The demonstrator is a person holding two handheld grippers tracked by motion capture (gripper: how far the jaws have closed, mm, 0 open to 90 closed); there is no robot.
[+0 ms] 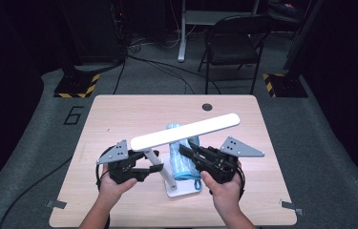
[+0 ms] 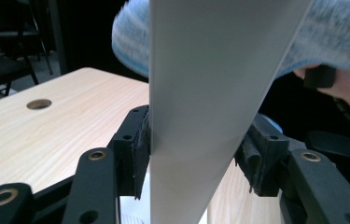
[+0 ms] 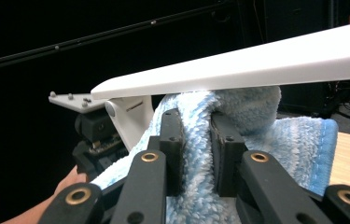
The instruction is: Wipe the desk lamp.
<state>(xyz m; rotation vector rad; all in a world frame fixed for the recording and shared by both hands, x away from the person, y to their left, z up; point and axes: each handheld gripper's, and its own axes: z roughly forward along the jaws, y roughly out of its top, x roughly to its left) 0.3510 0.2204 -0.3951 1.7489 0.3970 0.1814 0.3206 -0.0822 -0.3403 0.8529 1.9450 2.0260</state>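
Observation:
A white desk lamp stands near the table's front edge, its long flat head (image 1: pixel 186 131) slanting up to the right above its base (image 1: pixel 184 191). My left gripper (image 1: pixel 149 168) is shut on the lamp's white arm (image 2: pixel 200 93), and both pads touch its sides. A blue fluffy cloth (image 1: pixel 182 164) lies under the head, draped toward the base. My right gripper (image 3: pixel 196 135) is shut on a fold of this cloth (image 3: pixel 256 107) and holds it up against the underside of the lamp head (image 3: pixel 256 65).
The light wooden table (image 1: pixel 119 114) has a round cable hole (image 1: pixel 207 107) near its far edge. A black folding chair (image 1: pixel 234 43) and cables stand on the floor beyond it. Yellow-black striped stand feet (image 1: pixel 76 88) flank the table's far corners.

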